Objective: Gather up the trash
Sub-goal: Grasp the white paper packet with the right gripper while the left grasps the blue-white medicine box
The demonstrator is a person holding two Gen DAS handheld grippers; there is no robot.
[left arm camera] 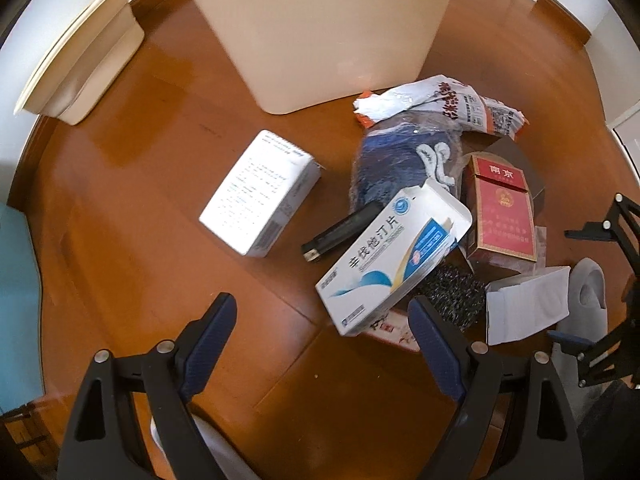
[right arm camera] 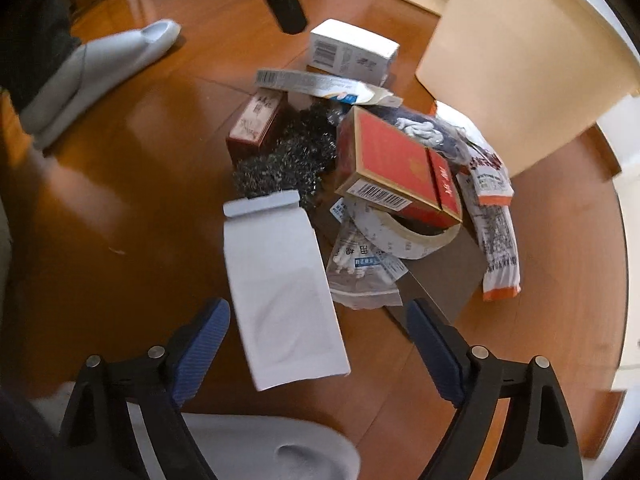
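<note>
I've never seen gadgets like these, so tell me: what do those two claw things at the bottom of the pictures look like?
Both look alike. The left gripper and the right gripper each have two black, angular plastic arms with triangular cut-outs, joined by round silver pivot pins. The fingers are tipped with dark blue, finely ribbed pads. No cables, sleeves or printed markings are visible.

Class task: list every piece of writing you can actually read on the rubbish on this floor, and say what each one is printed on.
"南京": red cigarette pack, on its lid.
"辛伐他汀片": open white-and-blue medicine box, along its face.
White box: lines of small print, too blurred to read.
Crumpled white-and-orange wrapper: red characters, too creased to read.
Swab packet: print too small to read.
</note>
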